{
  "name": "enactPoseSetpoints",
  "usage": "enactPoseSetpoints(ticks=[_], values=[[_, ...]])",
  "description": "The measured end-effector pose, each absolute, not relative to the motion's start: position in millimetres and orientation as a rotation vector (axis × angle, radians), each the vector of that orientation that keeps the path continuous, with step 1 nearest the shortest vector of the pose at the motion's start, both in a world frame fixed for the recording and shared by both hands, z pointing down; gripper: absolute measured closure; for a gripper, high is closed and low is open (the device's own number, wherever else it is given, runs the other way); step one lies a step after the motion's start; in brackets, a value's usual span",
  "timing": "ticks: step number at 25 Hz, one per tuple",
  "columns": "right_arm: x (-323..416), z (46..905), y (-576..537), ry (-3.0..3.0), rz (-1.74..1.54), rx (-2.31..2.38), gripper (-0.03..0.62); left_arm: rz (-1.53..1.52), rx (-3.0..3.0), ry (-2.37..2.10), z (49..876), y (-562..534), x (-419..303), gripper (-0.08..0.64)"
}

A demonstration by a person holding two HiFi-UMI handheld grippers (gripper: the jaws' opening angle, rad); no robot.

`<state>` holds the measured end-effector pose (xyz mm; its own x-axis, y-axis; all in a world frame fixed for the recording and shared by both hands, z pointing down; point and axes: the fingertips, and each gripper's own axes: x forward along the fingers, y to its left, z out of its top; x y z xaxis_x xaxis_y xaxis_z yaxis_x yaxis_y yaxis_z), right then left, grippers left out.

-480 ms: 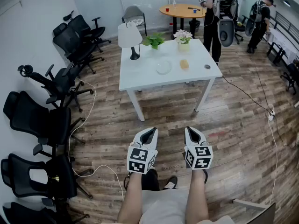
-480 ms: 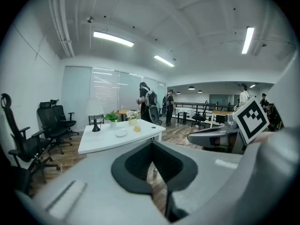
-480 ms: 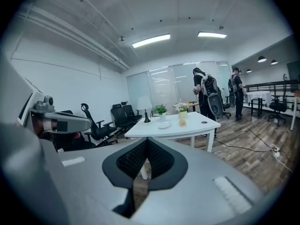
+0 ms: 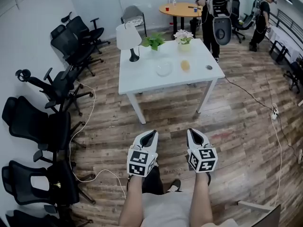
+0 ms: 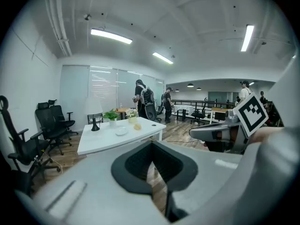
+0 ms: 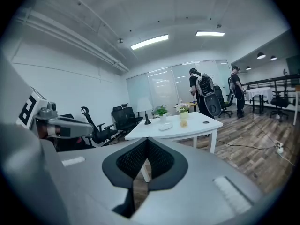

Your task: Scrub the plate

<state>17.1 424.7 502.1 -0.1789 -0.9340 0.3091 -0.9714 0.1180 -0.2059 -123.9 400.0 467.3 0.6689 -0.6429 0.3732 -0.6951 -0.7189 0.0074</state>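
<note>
- Head view: the white table (image 4: 142, 82), bearing the plate (image 4: 164, 69) and a yellow sponge (image 4: 185, 65), has drifted only slightly since a moment ago. The left gripper (image 4: 152, 132) and right gripper (image 4: 191, 131) are well short of it (scrubbing not begun).
- Left gripper view: jaws pressed together, empty.
- Right gripper view: likewise closed on nothing.

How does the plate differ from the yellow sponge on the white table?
The plate is pale, round and flat; the sponge is yellow and smaller. The plate lies nearer the lamp, the sponge nearer the flowers. Both rest on the white table, not touching.
</note>
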Motion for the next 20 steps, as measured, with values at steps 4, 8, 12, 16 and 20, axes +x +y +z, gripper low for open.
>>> enactPoseSetpoints(ticks=[4,8,12,16,20], values=[[19,503,403,-2.266,0.570,1.958,0.566,0.531,2.735,-1.076,471,374,-119,0.559],[21,505,380,-2.247,0.595,1.976,0.566,0.523,2.726,-1.050,473,342,-117,0.559],[25,501,349,-2.242,0.595,1.984,0.566,0.540,2.717,-1.018,478,307,-116,0.559],[32,499,313,-2.228,0.598,2.007,0.566,0.574,2.715,-0.986,485,270,-115,0.559],[32,502,281,-2.194,0.619,2.031,0.566,0.579,2.714,-0.951,490,234,-117,0.559]])
